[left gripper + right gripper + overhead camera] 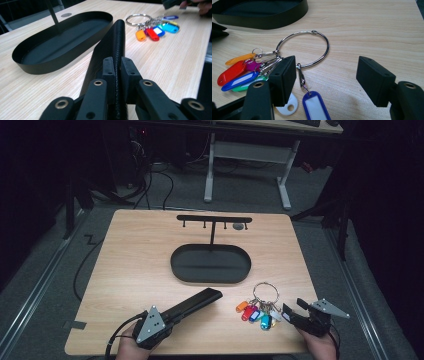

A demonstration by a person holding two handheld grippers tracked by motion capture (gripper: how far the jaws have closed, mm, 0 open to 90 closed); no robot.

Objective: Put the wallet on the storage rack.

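The left gripper (176, 311) is clamped on a black case (197, 302), pads pressing both sides of its near end; in the left gripper view the case (113, 42) stands on edge between the jaws and runs straight ahead. Ahead of that gripper and to its left lies a black oval tray (32, 66) on the wooden table (135, 265), with a thin post (212, 232) rising from its far side and carrying a bar of hooks (214, 219). Right of the case lies a key ring (265, 291) with coloured tags (254, 312). The right gripper (292, 311) rests just right of the tags, jaws spread wide apart and holding nothing; the ring (312, 47) lies between and beyond them, a blue tag (315, 105) near the left jaw.
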